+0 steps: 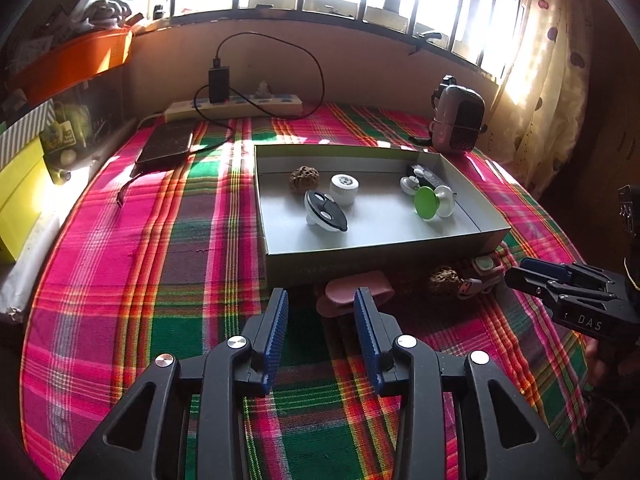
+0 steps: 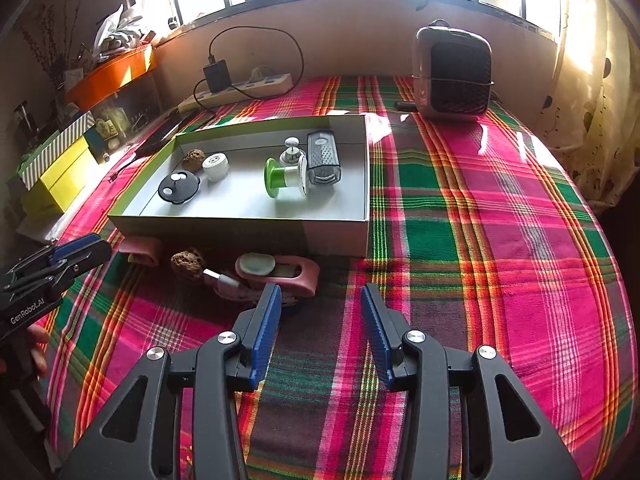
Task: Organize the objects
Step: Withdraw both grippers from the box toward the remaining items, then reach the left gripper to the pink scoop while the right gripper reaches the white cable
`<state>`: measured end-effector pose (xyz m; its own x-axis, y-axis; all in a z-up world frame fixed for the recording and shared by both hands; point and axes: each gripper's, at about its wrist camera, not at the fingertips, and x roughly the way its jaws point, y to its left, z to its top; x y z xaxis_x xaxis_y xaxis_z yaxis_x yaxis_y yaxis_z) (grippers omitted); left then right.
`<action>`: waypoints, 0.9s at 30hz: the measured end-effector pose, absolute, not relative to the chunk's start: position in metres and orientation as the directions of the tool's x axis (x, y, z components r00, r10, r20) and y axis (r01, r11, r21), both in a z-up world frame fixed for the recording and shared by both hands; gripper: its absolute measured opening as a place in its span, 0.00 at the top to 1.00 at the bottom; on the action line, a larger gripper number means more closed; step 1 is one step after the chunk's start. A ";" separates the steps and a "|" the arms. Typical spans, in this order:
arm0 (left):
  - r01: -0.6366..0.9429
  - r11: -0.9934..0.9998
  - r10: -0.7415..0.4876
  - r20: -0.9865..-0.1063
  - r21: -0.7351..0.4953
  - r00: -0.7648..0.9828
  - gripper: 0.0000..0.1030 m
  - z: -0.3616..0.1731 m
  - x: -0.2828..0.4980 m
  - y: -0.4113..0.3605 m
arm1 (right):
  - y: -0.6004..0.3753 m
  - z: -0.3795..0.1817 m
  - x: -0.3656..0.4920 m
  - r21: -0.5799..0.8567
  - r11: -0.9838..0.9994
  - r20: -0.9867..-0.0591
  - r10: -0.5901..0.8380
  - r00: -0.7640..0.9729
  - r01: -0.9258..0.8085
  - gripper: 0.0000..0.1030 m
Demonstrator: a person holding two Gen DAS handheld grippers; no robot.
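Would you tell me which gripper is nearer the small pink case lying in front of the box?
Left. The left gripper sits right at the pink case, open; the right gripper is off beside it, open.

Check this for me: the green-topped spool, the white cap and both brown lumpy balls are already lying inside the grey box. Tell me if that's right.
Not quite. Only one brown lumpy ball lies inside the grey box; the other brown ball sits on the cloth in front of it, as the right wrist view shows. The green-topped spool and white cap are inside.
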<state>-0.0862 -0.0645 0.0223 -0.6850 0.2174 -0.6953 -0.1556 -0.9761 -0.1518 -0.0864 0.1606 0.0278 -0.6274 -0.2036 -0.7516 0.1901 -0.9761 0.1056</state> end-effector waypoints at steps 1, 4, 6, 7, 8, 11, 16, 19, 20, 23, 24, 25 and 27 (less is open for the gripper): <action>-0.159 -0.975 0.223 -0.698 -0.156 -0.680 0.68 0.021 -0.088 -0.064 | 0.161 0.027 -0.087 0.104 -0.977 -0.753 -0.201 -0.626 0.187 0.58; -0.161 -0.974 0.225 -0.703 -0.157 -0.675 0.68 0.018 -0.094 -0.062 | 0.163 0.026 -0.088 0.109 -0.977 -0.755 -0.200 -0.624 0.182 0.58; -0.166 -0.969 0.245 -0.702 -0.181 -0.668 0.68 0.017 -0.097 -0.063 | 0.163 0.025 -0.089 0.109 -0.977 -0.756 -0.200 -0.623 0.181 0.58; -0.167 -0.968 0.252 -0.702 -0.189 -0.666 0.68 0.018 -0.098 -0.063 | 0.164 0.025 -0.090 0.109 -0.977 -0.757 -0.200 -0.622 0.181 0.58; -0.174 -0.966 0.259 -0.699 -0.192 -0.666 0.68 0.018 -0.099 -0.062 | 0.164 0.025 -0.090 0.109 -0.978 -0.757 -0.199 -0.622 0.180 0.58; -0.206 -0.959 0.282 -0.699 -0.194 -0.657 0.68 0.017 -0.100 -0.057 | 0.166 0.024 -0.092 0.112 -0.978 -0.759 -0.199 -0.620 0.177 0.58; -0.259 -0.951 0.302 -0.702 -0.171 -0.645 0.68 0.015 -0.096 -0.045 | 0.168 0.022 -0.095 0.118 -0.978 -0.762 -0.200 -0.616 0.172 0.58; -0.291 -0.943 0.317 -0.702 -0.162 -0.637 0.68 0.016 -0.093 -0.038 | 0.168 0.021 -0.095 0.120 -0.978 -0.764 -0.201 -0.613 0.172 0.58; -0.297 -0.942 0.319 -0.703 -0.159 -0.636 0.68 0.016 -0.091 -0.036 | 0.168 0.021 -0.096 0.120 -0.978 -0.764 -0.201 -0.613 0.171 0.58; -0.323 -0.932 0.338 -0.705 -0.161 -0.624 0.68 0.016 -0.087 -0.031 | 0.168 0.021 -0.096 0.122 -0.977 -0.764 -0.203 -0.613 0.173 0.58; -0.331 -0.930 0.342 -0.705 -0.159 -0.622 0.68 0.016 -0.086 -0.030 | 0.168 0.021 -0.096 0.121 -0.977 -0.764 -0.204 -0.613 0.174 0.58; -0.335 -0.930 0.339 -0.708 -0.151 -0.620 0.68 0.015 -0.087 -0.028 | 0.168 0.020 -0.095 0.122 -0.977 -0.764 -0.205 -0.612 0.175 0.58; -0.324 -0.938 0.310 -0.711 -0.122 -0.631 0.68 0.016 -0.087 -0.027 | 0.169 0.020 -0.096 0.124 -0.977 -0.765 -0.207 -0.610 0.176 0.58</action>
